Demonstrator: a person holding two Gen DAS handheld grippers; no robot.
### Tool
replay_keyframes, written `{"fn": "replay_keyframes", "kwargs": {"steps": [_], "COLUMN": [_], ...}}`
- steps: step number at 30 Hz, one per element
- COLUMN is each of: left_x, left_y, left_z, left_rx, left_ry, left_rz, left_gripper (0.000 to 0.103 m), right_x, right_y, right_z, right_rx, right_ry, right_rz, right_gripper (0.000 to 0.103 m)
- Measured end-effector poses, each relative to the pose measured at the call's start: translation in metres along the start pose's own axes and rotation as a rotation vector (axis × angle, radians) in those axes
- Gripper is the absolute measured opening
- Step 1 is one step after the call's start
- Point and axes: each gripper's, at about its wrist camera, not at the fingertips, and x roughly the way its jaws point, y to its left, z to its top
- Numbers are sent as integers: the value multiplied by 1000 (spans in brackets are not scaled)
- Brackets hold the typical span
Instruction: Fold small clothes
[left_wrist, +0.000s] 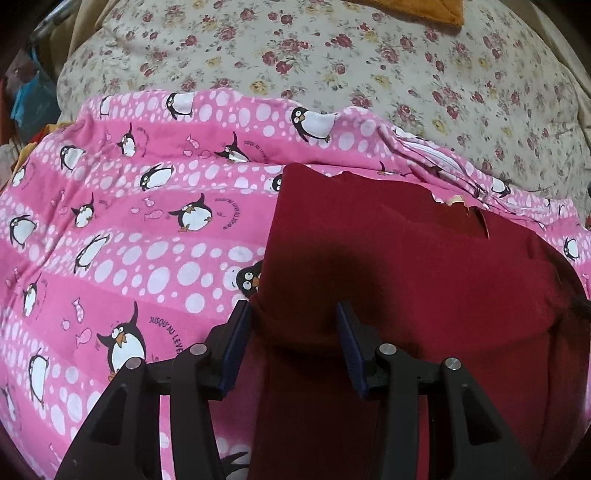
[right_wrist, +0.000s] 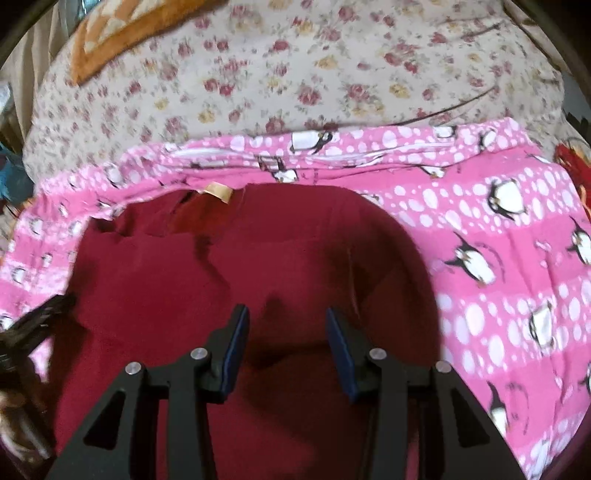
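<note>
A dark red garment (left_wrist: 406, 266) lies on a pink penguin-print sheet (left_wrist: 129, 229), with a small tan label (right_wrist: 218, 191) at its far edge. My left gripper (left_wrist: 293, 314) is at the garment's near left edge. A raised fold of red cloth fills the gap between its blue pads (left_wrist: 240, 332), and they are shut on it. My right gripper (right_wrist: 284, 314) hovers over the middle of the garment (right_wrist: 258, 251). Its jaws stand apart and the cloth lies flat beneath them, not pinched.
Beyond the pink sheet (right_wrist: 498, 229) lies a cream floral bedspread (left_wrist: 332, 62) with an orange cloth (right_wrist: 110, 33) on its far part. Something dark and blurred (right_wrist: 33, 325) shows at the left edge of the right wrist view. Clutter (left_wrist: 29, 96) sits past the bed's left side.
</note>
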Motion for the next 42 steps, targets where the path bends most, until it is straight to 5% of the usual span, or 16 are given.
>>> {"fn": "replay_keyframes", "kwargs": {"steps": [8, 23, 27, 32, 42], "left_x": [-28, -95, -94, -90, -99], "left_y": [-2, -26, -23, -1, 51], "left_z": [-8, -54, -63, -57, -40], "left_rx": [1, 124, 134, 73, -129], "left_ry": [-28, -31, -17, -37, -123], "left_rz": [-65, -130, -145, -144, -184], "left_gripper": [25, 25, 25, 25, 25], "right_x": [-65, -89, -73, -76, -86], "right_y": [-16, 17, 26, 31, 99], "right_z": [-64, -177, -185, -180, -97], "right_rx": [23, -27, -28, -44, -146], "right_ry": [30, 208, 235, 186, 63], "right_rz": [59, 181, 212, 200, 329], "right_gripper": [59, 52, 41, 8, 6]}}
